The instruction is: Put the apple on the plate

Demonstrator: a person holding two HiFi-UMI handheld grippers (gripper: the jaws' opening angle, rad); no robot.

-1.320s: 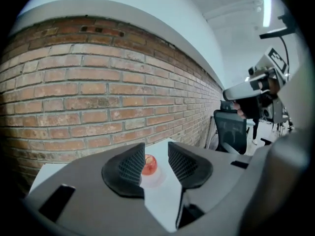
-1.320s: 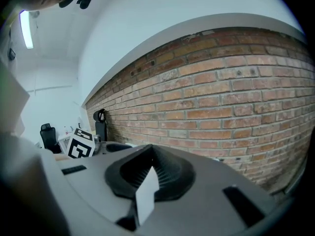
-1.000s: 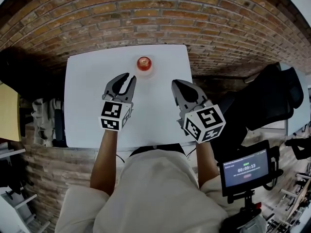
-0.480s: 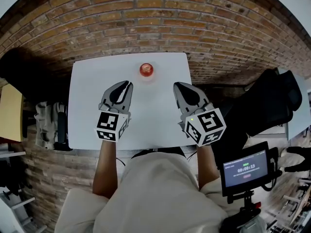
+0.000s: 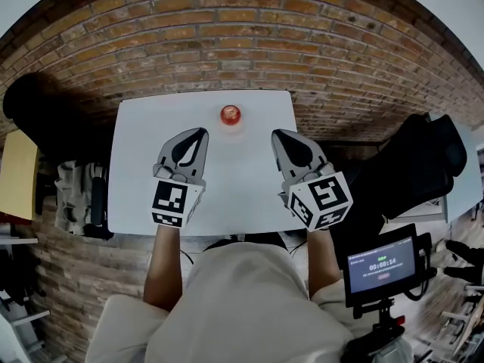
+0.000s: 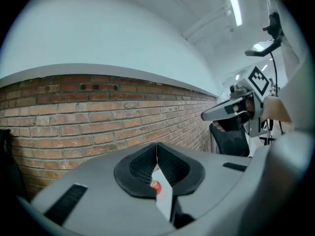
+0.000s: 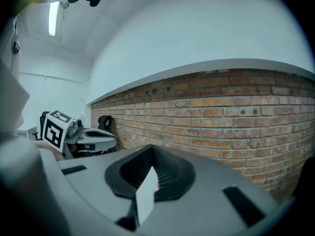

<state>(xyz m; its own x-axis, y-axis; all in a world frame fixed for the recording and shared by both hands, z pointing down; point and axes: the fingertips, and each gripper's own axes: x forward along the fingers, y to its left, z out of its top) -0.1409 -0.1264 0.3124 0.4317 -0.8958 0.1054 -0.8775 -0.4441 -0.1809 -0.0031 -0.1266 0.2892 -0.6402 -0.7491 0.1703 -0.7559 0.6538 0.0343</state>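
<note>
Spread a second ago, the left tool (image 5: pixel 201 133) now has its jaws pressed together. On the white worktop (image 5: pixel 136 172) nothing else shifted. The right tool (image 5: pixel 277 135) beside it is likewise pressed together — both empty. The red apple (image 5: pixel 231 114) sits near the far edge — well apart from them.

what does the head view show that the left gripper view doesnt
Only the head view: the whole white table, the person's torso and the screen on its stand. Only the left gripper view: the ceiling light and the white upper wall. Both: the apple, the brick wall, the right hand-held gripper, and the left hand-held gripper, jaws shut and empty.
</note>
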